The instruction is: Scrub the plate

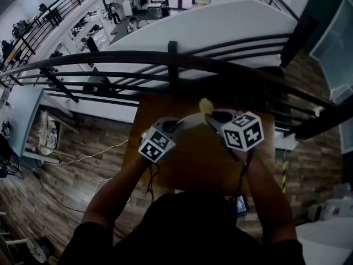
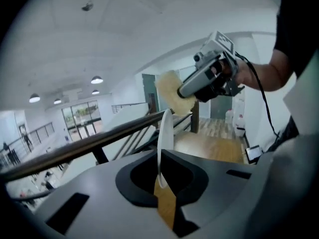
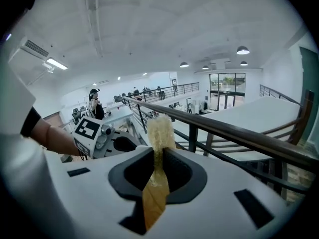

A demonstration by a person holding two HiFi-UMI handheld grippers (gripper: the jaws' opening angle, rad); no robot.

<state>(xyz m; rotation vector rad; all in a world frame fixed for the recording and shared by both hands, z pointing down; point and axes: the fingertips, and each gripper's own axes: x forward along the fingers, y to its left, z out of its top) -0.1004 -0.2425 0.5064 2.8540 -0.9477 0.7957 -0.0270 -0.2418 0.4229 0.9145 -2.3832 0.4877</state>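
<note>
My left gripper (image 2: 160,177) is shut on the rim of a white plate (image 2: 165,133), which stands edge-on and upright between its jaws. My right gripper (image 3: 158,169) is shut on a yellow sponge (image 3: 160,129) that sticks up past its jaws. In the left gripper view the sponge (image 2: 173,91) hangs just above and behind the plate's top edge; whether they touch I cannot tell. In the head view both grippers are raised over the wooden table (image 1: 193,167), with the plate (image 1: 190,118) as a thin white arc between them and the sponge (image 1: 206,106) at its far end.
A dark metal railing (image 1: 171,59) runs right behind the table, with an open drop to a lower floor beyond it. A small device with a lit screen (image 1: 241,204) lies at the table's near edge. The person's arms reach in from below.
</note>
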